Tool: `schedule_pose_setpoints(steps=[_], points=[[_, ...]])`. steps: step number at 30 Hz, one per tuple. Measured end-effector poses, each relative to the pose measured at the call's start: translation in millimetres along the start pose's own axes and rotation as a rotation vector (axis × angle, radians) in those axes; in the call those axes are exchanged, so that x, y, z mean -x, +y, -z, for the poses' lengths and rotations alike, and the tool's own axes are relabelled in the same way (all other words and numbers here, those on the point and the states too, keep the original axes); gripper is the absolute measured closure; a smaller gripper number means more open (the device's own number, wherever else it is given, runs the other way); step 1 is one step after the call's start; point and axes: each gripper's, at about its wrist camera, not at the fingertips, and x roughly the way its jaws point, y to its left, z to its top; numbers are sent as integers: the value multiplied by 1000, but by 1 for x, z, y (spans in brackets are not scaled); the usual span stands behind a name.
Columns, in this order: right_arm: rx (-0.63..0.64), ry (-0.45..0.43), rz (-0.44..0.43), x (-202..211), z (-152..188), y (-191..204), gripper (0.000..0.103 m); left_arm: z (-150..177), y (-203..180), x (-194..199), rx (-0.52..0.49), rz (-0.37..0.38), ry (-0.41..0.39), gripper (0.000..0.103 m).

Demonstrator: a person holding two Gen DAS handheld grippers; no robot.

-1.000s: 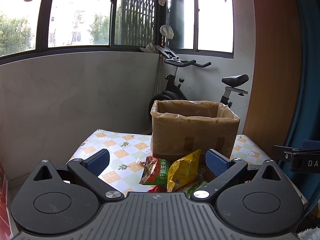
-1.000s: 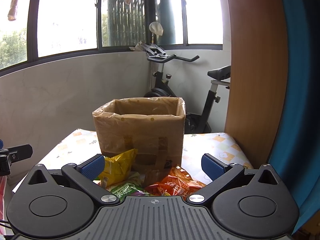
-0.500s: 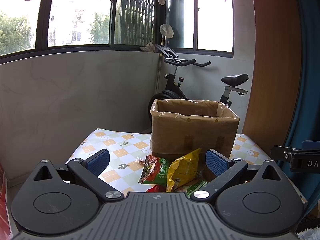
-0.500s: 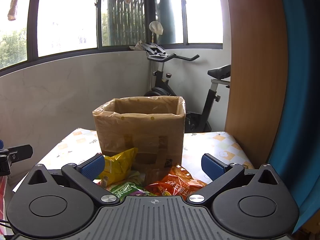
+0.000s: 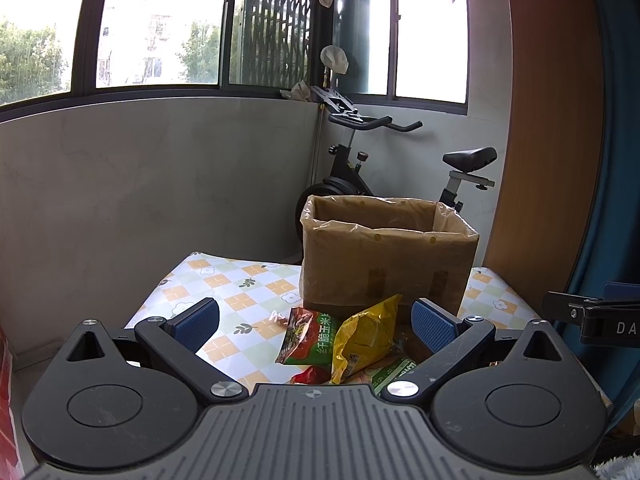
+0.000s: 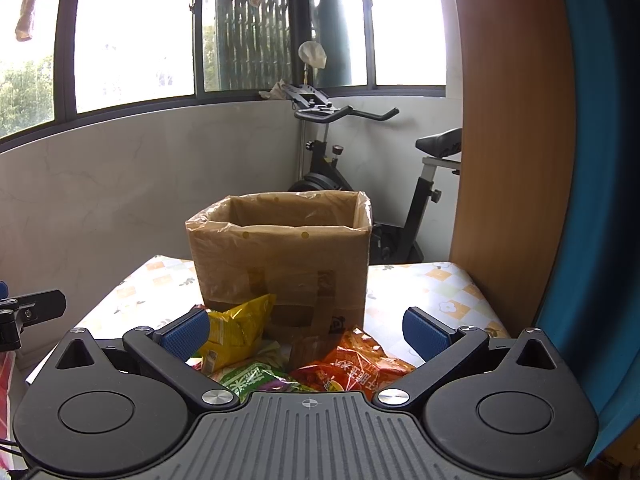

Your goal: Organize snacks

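Note:
A brown cardboard box (image 5: pixel 384 264) lined with clear plastic stands open on the checked tablecloth (image 5: pixel 224 292); it also shows in the right wrist view (image 6: pixel 280 264). In front of it lies a pile of snack bags: a yellow bag (image 5: pixel 366 338) (image 6: pixel 234 330), a red-green bag (image 5: pixel 308 334), an orange-red bag (image 6: pixel 356 364) and a green bag (image 6: pixel 252 380). My left gripper (image 5: pixel 316 320) is open and empty, held above the pile. My right gripper (image 6: pixel 306 332) is open and empty, also above the pile.
An exercise bike (image 5: pixel 360 168) stands behind the table against the grey wall. A wooden panel (image 6: pixel 504 160) and a blue curtain (image 6: pixel 600 200) are at the right. The right gripper's body (image 5: pixel 592 316) shows at the left view's right edge.

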Motion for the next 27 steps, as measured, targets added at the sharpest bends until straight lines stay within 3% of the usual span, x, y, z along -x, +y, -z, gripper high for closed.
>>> schedule_pose_setpoints(steps=[18, 21, 24, 27], points=[[-8, -9, -16, -2, -3, -3, 0, -3, 13, -5, 66, -1, 22, 0], [29, -98, -49, 0, -12, -9, 0, -8, 28, -12, 79, -22, -3, 0], [73, -242, -6, -3, -23, -21, 0, -11, 38, -20, 58, -137, -43, 0], [31, -303, 19, -15, -29, -36, 0, -13, 50, -34, 76, -200, -46, 0]])
